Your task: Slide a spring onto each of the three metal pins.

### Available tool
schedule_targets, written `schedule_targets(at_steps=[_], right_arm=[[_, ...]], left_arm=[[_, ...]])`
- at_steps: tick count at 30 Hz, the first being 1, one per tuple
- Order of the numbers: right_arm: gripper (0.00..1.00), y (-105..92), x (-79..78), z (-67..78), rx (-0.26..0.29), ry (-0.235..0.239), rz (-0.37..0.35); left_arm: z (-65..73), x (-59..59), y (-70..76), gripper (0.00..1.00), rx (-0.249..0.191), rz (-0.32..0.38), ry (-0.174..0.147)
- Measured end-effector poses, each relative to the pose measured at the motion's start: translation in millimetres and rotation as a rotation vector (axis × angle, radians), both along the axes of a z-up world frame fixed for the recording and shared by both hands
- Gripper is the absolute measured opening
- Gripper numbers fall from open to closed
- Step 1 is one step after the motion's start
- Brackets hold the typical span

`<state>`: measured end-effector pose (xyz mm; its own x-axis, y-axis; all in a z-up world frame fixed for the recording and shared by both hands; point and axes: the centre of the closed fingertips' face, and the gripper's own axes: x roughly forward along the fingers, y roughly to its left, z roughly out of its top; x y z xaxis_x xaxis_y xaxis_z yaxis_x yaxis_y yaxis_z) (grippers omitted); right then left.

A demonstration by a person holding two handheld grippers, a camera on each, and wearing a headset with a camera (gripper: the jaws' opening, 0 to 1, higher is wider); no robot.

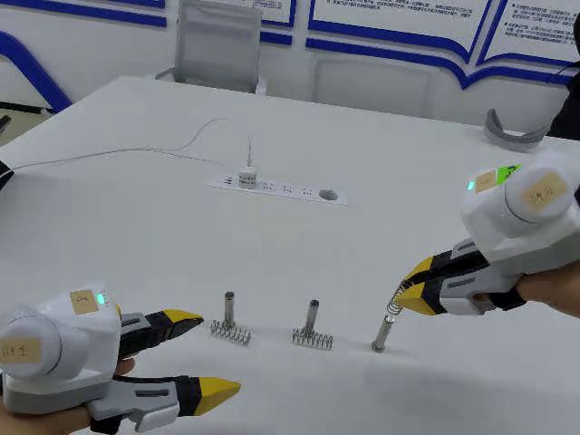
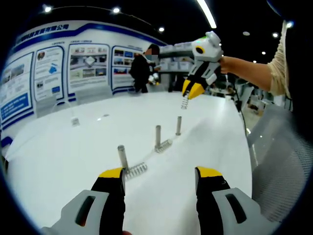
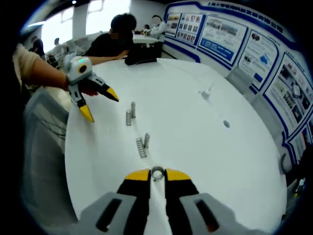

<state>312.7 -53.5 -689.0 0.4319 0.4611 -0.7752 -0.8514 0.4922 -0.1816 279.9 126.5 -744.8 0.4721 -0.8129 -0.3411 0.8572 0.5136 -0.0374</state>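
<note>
Left gripper [image 1: 217, 353]: closer to the person than the middle pin [image 1: 312, 317] and off to its left. Its yellow-tipped jaws are wide apart, with nothing between them.
Middle spring [image 1: 313, 339]: lies flat on the white table [image 1: 136, 217], just in front of the middle pin.
Left spring [image 1: 231, 333]: lies flat too, to the left of the middle pin, just in front of the left pin [image 1: 229, 309].
Middle pin: stands up on the table with nothing on it.
Left pin: stands to the left of the middle pin, also bare.
Right pin [image 1: 381, 335]: to the right of the middle pin, also bare.
Right gripper [image 1: 403, 294]: to the right of the middle pin and higher up. Its jaws are pinched tight on the held spring [image 1: 393, 308].
Held spring: hangs down from the yellow tips, right of the middle pin. Its low end is just above the top of the right pin, not on it.
Power strip [image 1: 276, 188]: far behind the middle pin, with a white plug [image 1: 247, 177] and a thin cable.
Chair [image 1: 217, 43]: farther back still, past the table edge.
</note>
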Motion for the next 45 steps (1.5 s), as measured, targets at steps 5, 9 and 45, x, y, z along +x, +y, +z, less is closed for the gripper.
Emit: schedule_targets(at_steps=[5,9,45], right_arm=[[0.12,-5.3,7.7,-8.3,-0.009,0.015,-0.024],[0.12,-7.7,9.5,-15.7,-0.01,0.034,-0.034],[0.12,-5.9,17.2,-70.3,-0.002,0.118,-0.07]], left_arm=[[0.6,0.2,-0.7,0.6,-0.002,0.005,0.002],[0.4,0.6,-0.4,0.61,-0.003,0.009,0.004],[-4.5,0.0,3.6,0.61,0.002,0.026,0.021]])
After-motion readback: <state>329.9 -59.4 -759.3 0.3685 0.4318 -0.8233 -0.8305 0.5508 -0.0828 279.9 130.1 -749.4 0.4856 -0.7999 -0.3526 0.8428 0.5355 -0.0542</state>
